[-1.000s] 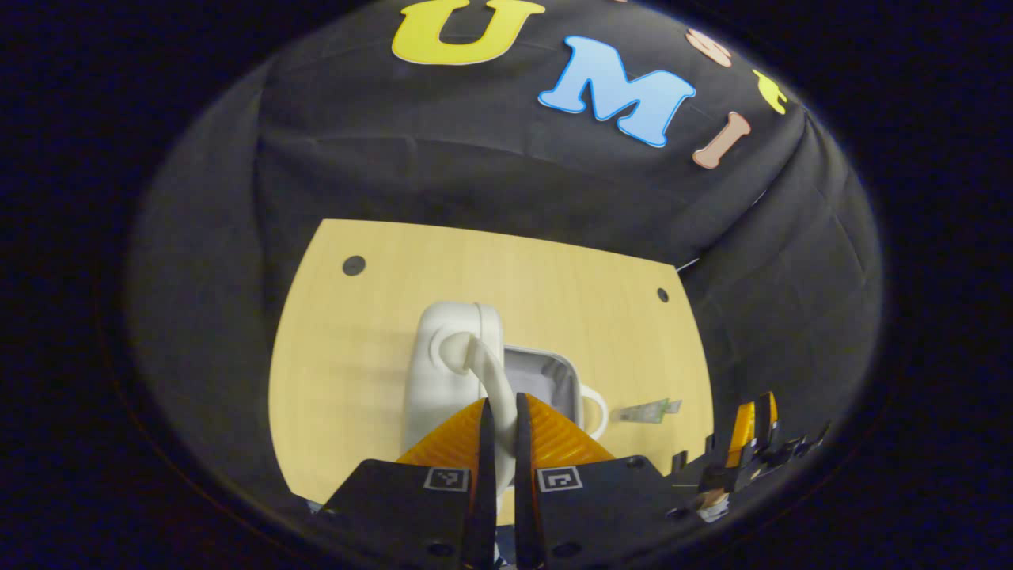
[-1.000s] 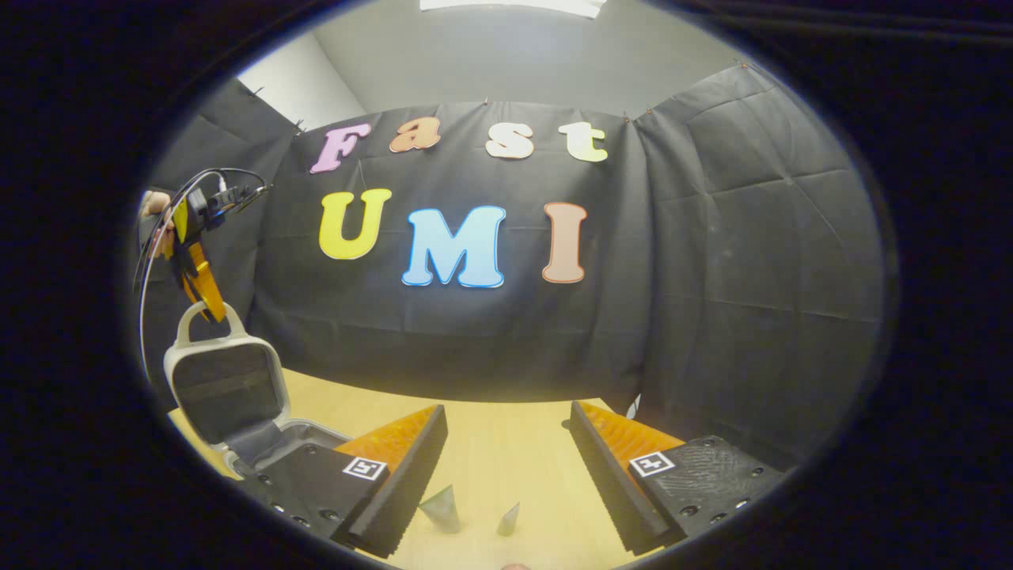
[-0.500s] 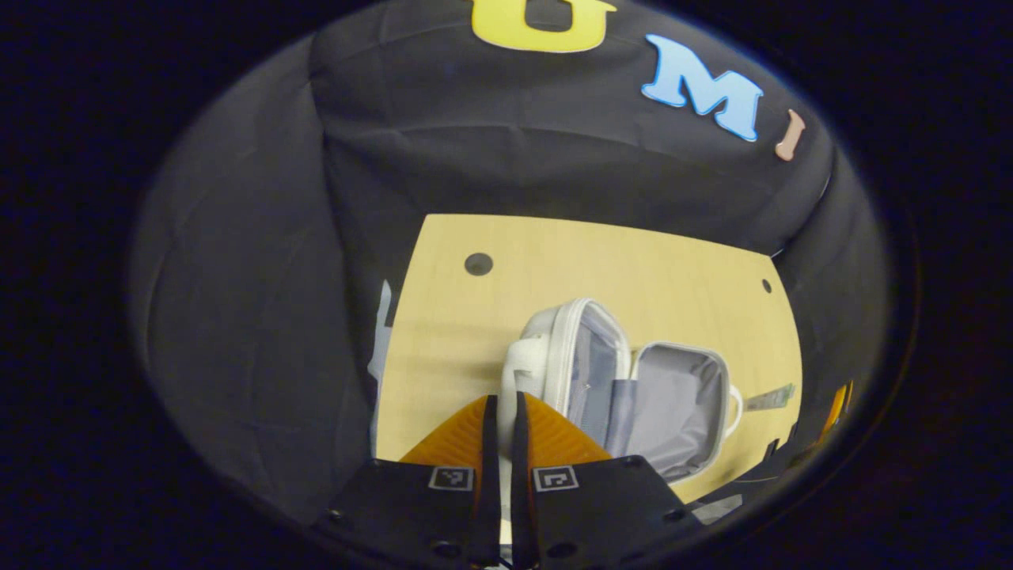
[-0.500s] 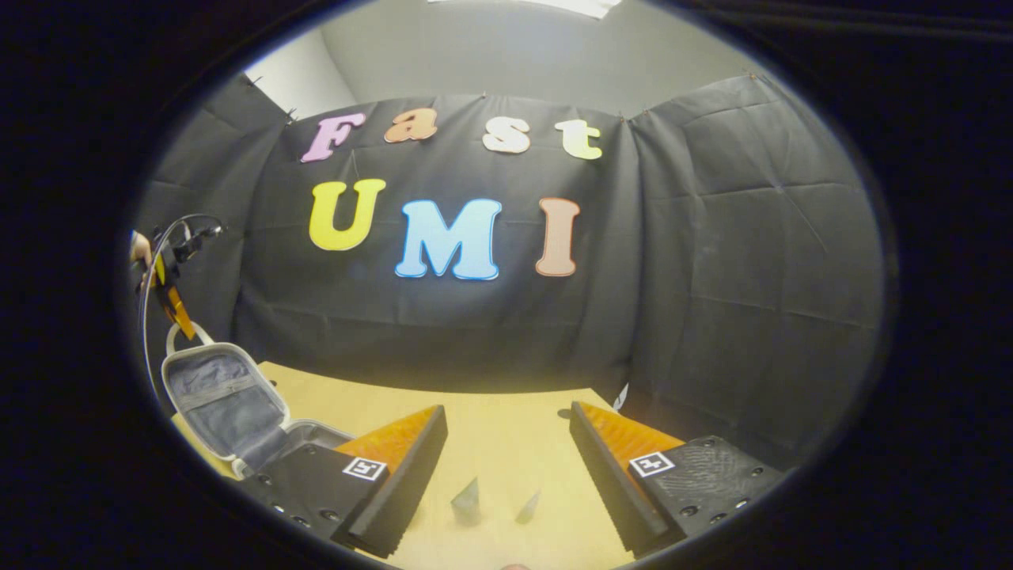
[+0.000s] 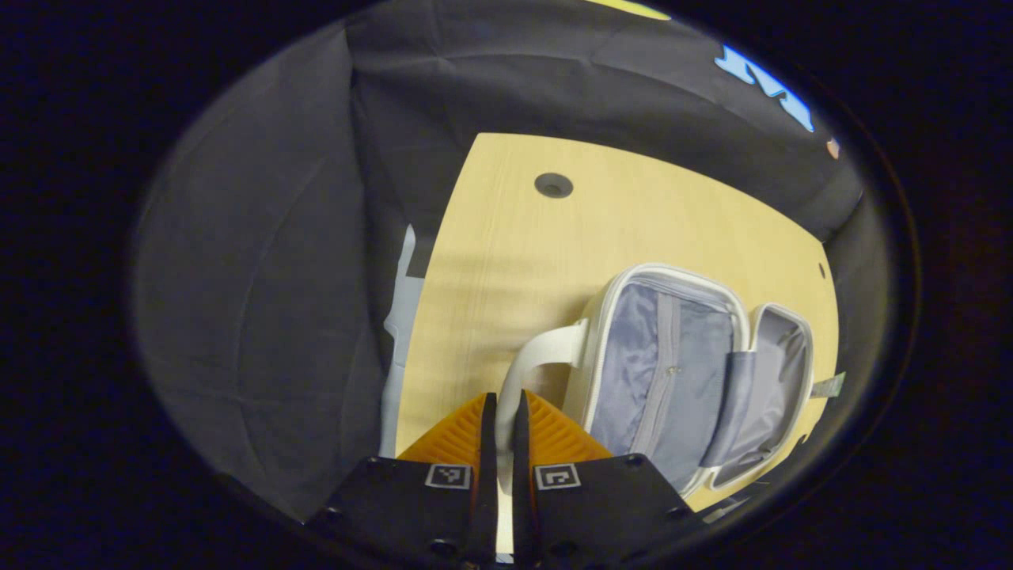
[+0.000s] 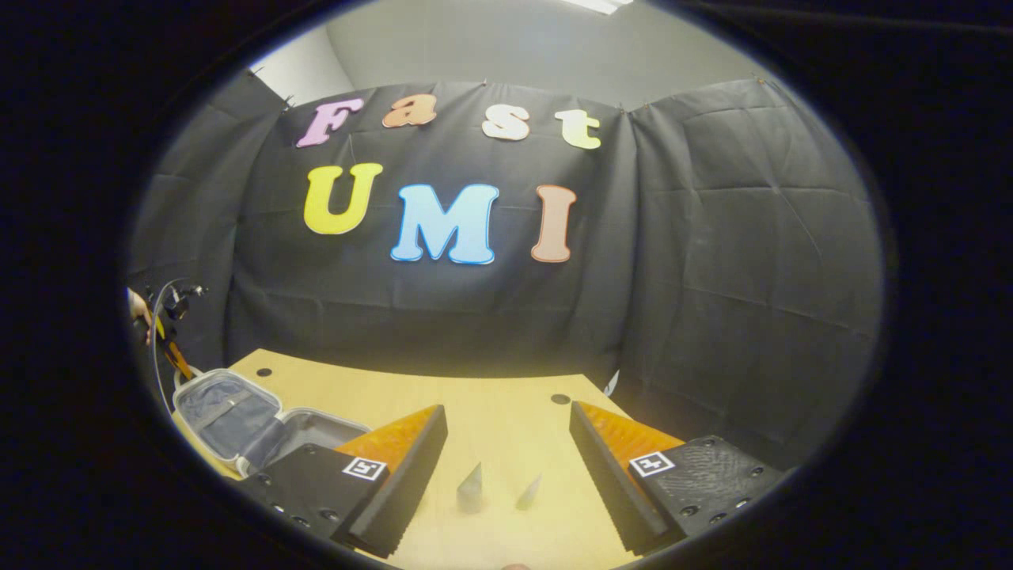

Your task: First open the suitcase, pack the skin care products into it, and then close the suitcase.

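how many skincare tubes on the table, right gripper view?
2: both stand on the table between the right gripper's open fingers, the left tube beside the right tube. More may sit hidden behind the fingers.

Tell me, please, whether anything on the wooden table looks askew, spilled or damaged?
Nothing stands out. The small white hard-shell suitcase lies open on the light wooden table, grey lining intact, its handle held by the left gripper. Two small tubes lie unspilled before the open right gripper.

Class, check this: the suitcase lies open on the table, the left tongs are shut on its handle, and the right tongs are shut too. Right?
Not quite. The right tongs are open, as the right gripper view shows. The suitcase is open and the left tongs grip its handle.
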